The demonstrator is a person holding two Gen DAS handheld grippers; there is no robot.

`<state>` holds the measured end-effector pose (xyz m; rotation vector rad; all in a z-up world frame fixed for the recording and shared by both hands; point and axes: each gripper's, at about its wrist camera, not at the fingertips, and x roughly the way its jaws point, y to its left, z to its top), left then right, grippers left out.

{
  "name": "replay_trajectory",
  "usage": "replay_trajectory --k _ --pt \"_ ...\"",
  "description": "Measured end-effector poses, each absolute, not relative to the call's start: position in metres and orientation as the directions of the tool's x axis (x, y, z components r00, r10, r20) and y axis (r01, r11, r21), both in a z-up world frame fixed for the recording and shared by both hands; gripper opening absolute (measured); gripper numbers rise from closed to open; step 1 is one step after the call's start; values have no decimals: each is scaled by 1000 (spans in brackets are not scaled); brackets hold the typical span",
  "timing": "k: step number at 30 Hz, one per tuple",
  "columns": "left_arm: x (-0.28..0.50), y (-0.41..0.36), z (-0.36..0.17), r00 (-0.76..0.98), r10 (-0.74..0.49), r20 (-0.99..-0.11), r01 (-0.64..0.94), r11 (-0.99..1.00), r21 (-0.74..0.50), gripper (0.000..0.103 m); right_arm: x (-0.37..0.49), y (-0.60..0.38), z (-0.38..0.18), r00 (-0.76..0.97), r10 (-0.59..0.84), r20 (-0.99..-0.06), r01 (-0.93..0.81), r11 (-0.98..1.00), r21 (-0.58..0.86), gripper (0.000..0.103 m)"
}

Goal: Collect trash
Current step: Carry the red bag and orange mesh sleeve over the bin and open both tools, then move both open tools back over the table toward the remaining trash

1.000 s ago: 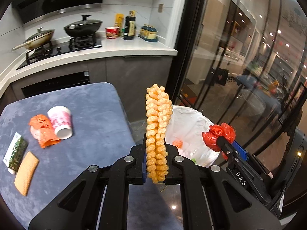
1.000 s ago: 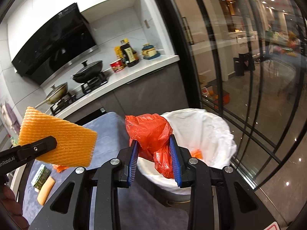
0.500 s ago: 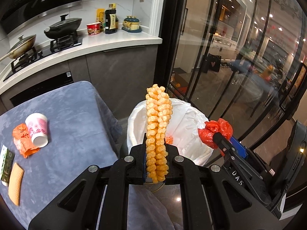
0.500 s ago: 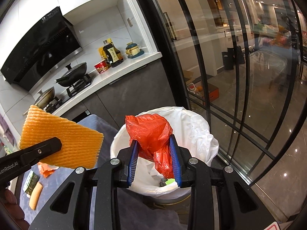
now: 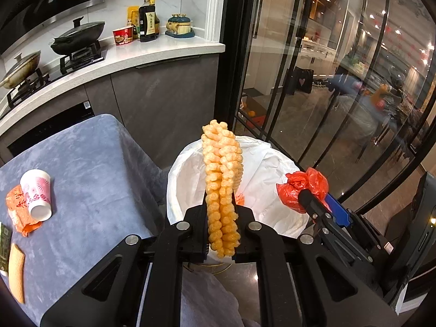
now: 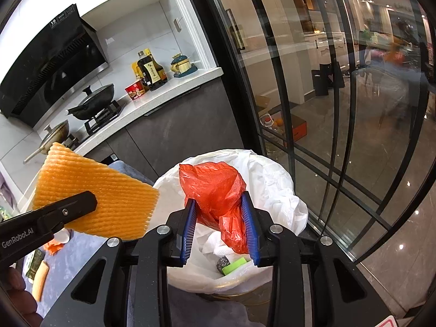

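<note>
- Here the left tongs (image 5: pixel 221 235) are pinched flat on an orange foam fruit net (image 5: pixel 222 179), seen edge-on from the left wrist and as a broad ribbed sheet (image 6: pixel 95 199) from the right; it stands upright above the near rim of the white-lined trash bin (image 5: pixel 272 169).
- The right tongs (image 6: pixel 219 229) grip a crumpled red plastic bag (image 6: pixel 215 190) over the bin's mouth; their blue pads have just eased slightly apart, yet the bag sits between them and appears still to touch both.
- Judged by look, the foam net is very light, springy and squashable: a firm pinch near one edge holds it, but it may cling to the pads or drift sideways when let go, so releasing it well inside the rim seems wise.
- The red bag looks thin, limp and slippery; it will slump rather than drop cleanly, and a fold could snag on a pad.
- In the bin (image 6: pixel 275 190) lie white paper, a green piece and a dark lump.
- On the blue-grey cloth of the counter (image 5: pixel 90 163) more trash waits: a tipped paper cup (image 5: pixel 38 190) touching an orange wrapper (image 5: pixel 19 212), a second foam net (image 5: pixel 16 269) and a green packet at the frame's edge. The cup is light and crushable; its rim or wall looks best to grasp.
</note>
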<state>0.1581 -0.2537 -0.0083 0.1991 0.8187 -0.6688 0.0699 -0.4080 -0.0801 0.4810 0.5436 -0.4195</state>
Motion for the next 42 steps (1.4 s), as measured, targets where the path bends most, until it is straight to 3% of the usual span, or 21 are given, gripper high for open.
replay_trajectory --k 8,12,21,42 --pt "167 -266 -12 484 -473 -736 623 777 -90 11 87 -412 -87 767 -244 -593 497 811 309 35" --pt "172 -266 -12 493 -469 -732 606 790 -98 35 89 -413 -86 768 -254 -588 504 806 310 49" --pt "180 -265 -10 495 -476 -726 602 791 -108 35 88 -413 -81 773 -267 -575 510 801 313 54" --pt "176 -200 15 555 -463 -691 540 833 -124 35 82 -368 -49 812 -243 -530 446 845 295 56"
